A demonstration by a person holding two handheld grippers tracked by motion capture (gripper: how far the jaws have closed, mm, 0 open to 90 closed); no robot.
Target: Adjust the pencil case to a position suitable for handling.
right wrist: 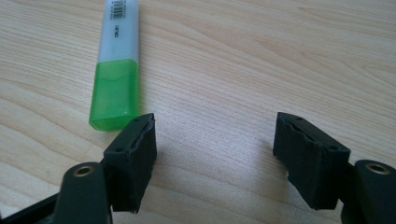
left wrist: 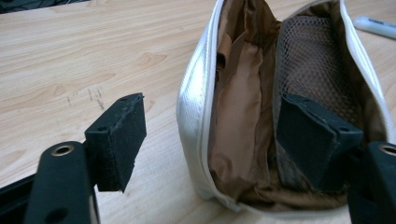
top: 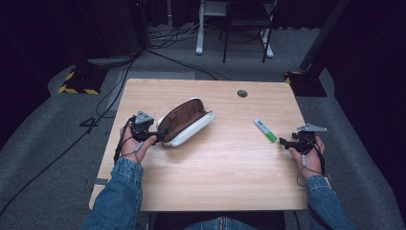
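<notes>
Apparently steadying it, the left claw is straddling, spread, one wall of the open white brown-lined zip pouch; the right claw is gaping just short of the green-capped highlighter.

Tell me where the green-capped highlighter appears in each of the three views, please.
High view: highlighter right of centre, near the right gripper.
Left gripper view: its pale end at the top right corner.
Right gripper view: upper left, green cap towards the camera.
Shared landmark: the wooden table.
</notes>
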